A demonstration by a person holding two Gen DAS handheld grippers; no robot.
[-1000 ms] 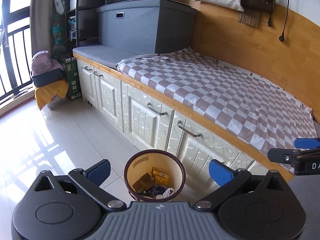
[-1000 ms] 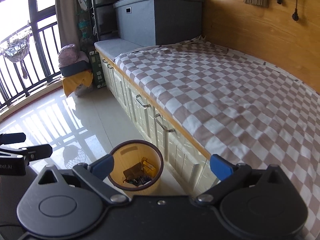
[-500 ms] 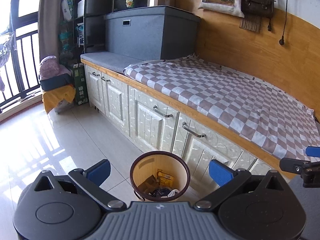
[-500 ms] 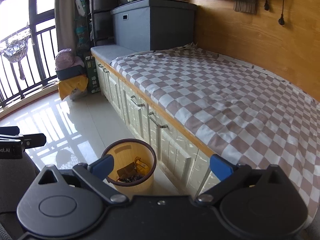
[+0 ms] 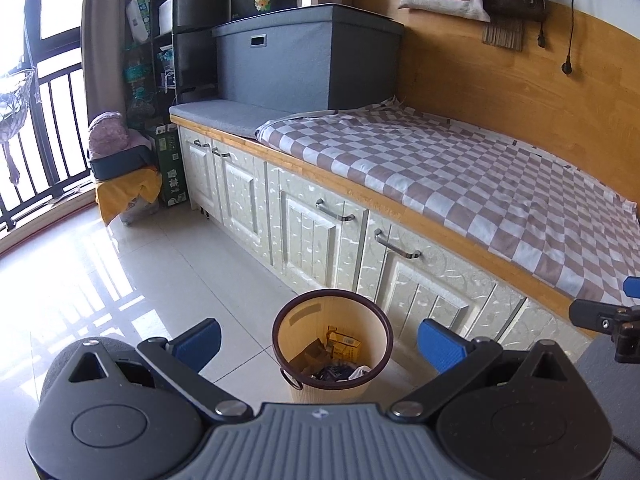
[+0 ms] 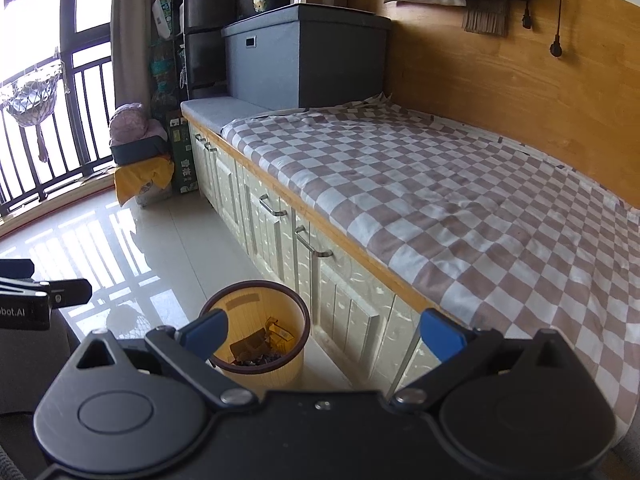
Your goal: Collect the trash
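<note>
A tan waste bin [image 5: 362, 316] with a dark rim stands on the floor against the cabinet front; it shows too in the right wrist view as the bin [image 6: 236, 304]. Inside lie cardboard scraps, a yellow carton [image 5: 344, 342] and dark wrappers. My left gripper [image 5: 320, 340] hangs open above and in front of the bin, nothing between its blue fingertips. My right gripper [image 6: 324, 330] is open too, empty, with the bin under its left finger. The right gripper's tip [image 5: 600, 316] pokes in at the left view's right edge.
A long bench with cream cabinet doors [image 5: 312, 232] carries a checkered brown-and-white cloth [image 6: 440, 192] and a grey storage box [image 5: 308, 52]. A covered stool with a pink bundle [image 5: 116, 160] sits by the balcony railing. Glossy white tile floor [image 5: 120, 280] spreads to the left.
Both grippers have pulled back and tilted up, so the bin sits lower and farther away in each view. Both stay open and empty.
</note>
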